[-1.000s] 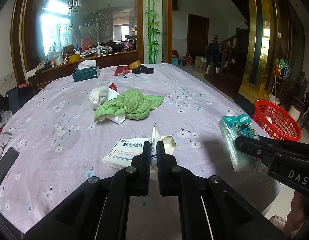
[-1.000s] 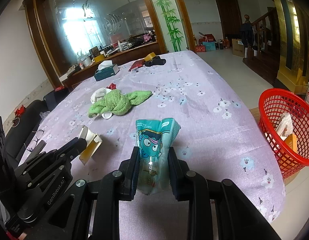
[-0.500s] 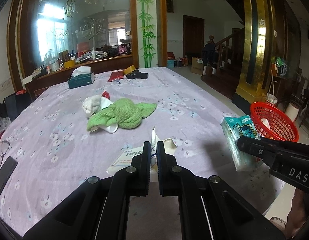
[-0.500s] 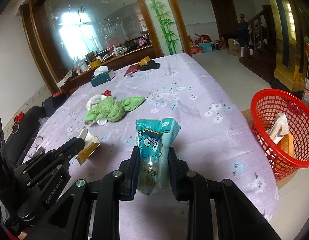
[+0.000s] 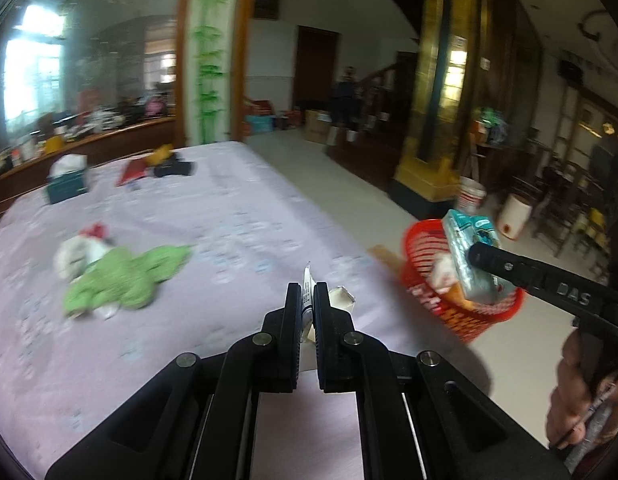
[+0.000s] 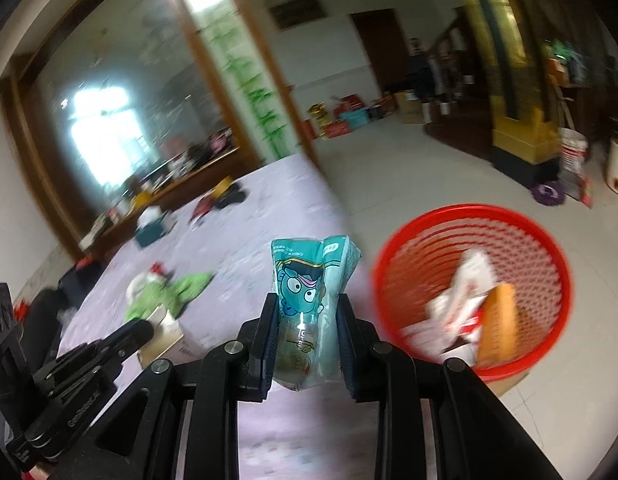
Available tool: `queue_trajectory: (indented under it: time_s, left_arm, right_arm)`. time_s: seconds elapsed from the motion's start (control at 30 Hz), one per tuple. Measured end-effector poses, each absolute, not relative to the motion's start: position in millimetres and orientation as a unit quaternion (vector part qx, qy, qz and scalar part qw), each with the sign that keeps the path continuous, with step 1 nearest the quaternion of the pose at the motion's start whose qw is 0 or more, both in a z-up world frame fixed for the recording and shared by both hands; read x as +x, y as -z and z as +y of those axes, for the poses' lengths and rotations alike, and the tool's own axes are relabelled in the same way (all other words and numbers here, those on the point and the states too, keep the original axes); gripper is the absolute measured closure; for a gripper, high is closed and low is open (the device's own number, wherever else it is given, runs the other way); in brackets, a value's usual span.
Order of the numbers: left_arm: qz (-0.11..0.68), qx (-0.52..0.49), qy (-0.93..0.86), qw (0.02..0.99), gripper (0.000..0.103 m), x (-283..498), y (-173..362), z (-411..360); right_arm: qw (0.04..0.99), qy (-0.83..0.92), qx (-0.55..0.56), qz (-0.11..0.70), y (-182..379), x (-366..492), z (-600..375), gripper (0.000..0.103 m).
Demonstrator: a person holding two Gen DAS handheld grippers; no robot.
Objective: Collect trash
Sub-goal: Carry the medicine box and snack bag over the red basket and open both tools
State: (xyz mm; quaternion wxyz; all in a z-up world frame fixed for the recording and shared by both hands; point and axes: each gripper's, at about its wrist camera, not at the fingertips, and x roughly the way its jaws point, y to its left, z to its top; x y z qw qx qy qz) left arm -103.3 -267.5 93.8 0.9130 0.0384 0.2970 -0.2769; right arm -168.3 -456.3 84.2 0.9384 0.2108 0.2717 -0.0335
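Tabletop (image 5: 237,208): lilac cloth with a small flower print.
Green towel (image 5: 121,276): crumpled, left of centre.
Tissue box (image 5: 67,188): dark teal, near far left edge.
Bamboo pillar (image 5: 207,80): behind tabletop.
White bucket (image 5: 516,216): on floor at right.

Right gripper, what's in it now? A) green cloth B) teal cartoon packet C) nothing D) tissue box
B: the right gripper is shut on the teal packet, which stands upright between its fingers, with the red basket just to its right.
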Motion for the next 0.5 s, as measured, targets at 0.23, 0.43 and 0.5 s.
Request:
queue_trajectory:
  time_s: [0.23, 0.43, 0.5]
  left_arm:
    - [0.312, 0.053, 0.360, 0.878, 0.097, -93.6, -98.1, -350.6]
    - [0.324, 0.063, 0.401, 0.855, 0.097, -87.6, -89.4, -416.1]
    - [0.331, 0.065, 0.411, 0.847, 0.097, -82.9, -82.7, -433.8]
  right_arm:
    - [0.924, 0.092, 0.255, 0.271, -78.3, -172.2, -522.8, 0.073]
    - [0.913, 0.139, 0.274, 0.269, -73.7, -173.6, -571.3, 0.072]
    - [0.910, 0.144, 0.279, 0.271, -70.9, -171.0, -582.9, 0.071]
